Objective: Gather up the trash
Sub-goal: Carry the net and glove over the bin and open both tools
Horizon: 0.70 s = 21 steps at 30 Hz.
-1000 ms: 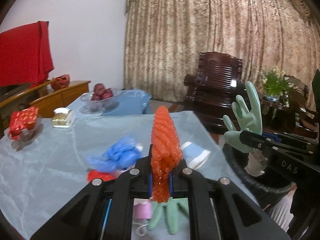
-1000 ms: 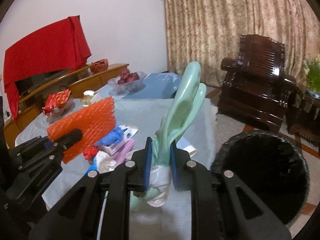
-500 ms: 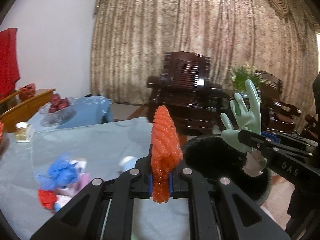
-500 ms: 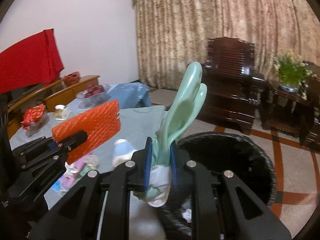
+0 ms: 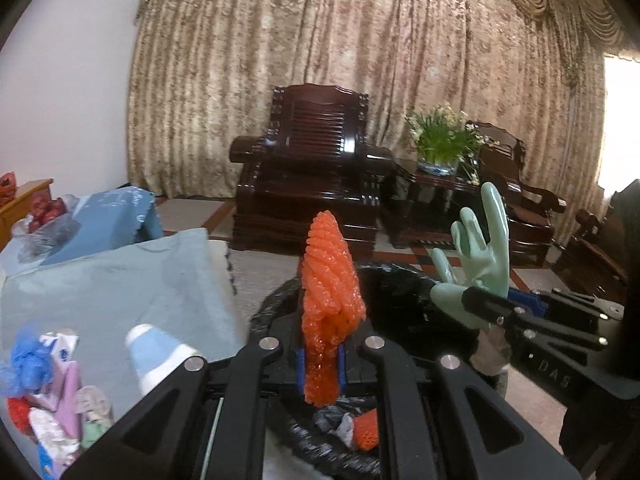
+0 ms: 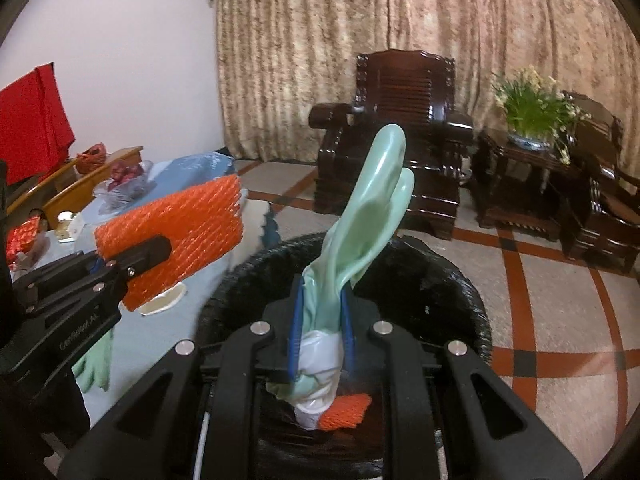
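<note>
The orange foam fruit-net sleeve [image 5: 330, 288] stands up out of the left gripper [image 5: 320, 364], whose pads are closed tight on its lower end; in the right wrist view the same sleeve [image 6: 180, 236] shows as a broad, ribbed sheet. It looks very light and springy, so a pinch low on one edge should hold it, though it would likely cling to the pads on release. The pale green rubber glove [image 6: 368, 216] is clamped at its cuff by the right gripper [image 6: 320, 340], fingers pointing up; it looks soft, limp and slightly tacky, best held at the bunched cuff as here. Both items hang over the round black-lined trash bin [image 6: 460, 280], where another orange net scrap [image 6: 346, 410] already lies. Left of the bin, on the counter with a light blue cloth [image 5: 120, 280], a heap of crumpled wrappers and blue plastic [image 5: 44, 392] waits, along with a second green glove [image 6: 96, 364] at the counter's edge.
</note>
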Available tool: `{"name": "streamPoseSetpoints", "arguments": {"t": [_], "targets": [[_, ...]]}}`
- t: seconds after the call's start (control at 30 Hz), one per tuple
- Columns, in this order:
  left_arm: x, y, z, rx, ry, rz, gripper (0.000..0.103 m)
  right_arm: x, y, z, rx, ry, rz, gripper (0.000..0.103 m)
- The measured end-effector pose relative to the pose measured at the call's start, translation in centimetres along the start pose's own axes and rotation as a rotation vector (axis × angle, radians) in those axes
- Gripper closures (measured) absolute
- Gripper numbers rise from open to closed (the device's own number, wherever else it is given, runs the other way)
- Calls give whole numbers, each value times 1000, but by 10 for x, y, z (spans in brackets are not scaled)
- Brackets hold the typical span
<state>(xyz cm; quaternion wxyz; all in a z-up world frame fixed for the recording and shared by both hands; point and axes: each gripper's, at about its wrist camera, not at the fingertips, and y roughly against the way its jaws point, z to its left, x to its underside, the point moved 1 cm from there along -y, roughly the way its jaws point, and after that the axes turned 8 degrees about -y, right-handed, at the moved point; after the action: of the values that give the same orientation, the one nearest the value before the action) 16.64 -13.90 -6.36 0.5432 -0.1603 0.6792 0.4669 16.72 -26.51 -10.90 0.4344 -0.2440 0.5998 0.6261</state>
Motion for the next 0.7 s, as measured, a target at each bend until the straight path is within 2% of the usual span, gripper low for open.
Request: {"name": "streamPoseSetpoints", "arguments": {"t": [0.33,0.4,0.43,0.47,0.57,0.6,0.63,0.67,0.7], "targets": [[1,-36,-13,50,-20,58,91,14,-21,-32,59,-56,45,84],[1,-41,-13,61,-9,69,81,17,-25,-38,71,-57,57,81],[3,-42,-12,64,-3,72,68,18,-27,-41,79,-57,64,80],[4,-42,-12,65,2,72,58,21,-29,-43,90,-59,74,76],[7,-39,-8,60,10,76,44,25,-33,-48,108,-68,85,63],[8,-38,-7,54,10,77,42,27,-32,-48,118,-67,80,60],[9,-36,-4,48,13,76,41,28,-31,-49,126,-68,75,48],[10,-34,-1,44,17,76,38,29,-29,-49,134,-70,66,31],[10,-31,2,33,22,73,35,29,-27,-48,142,-72,53,25]]}}
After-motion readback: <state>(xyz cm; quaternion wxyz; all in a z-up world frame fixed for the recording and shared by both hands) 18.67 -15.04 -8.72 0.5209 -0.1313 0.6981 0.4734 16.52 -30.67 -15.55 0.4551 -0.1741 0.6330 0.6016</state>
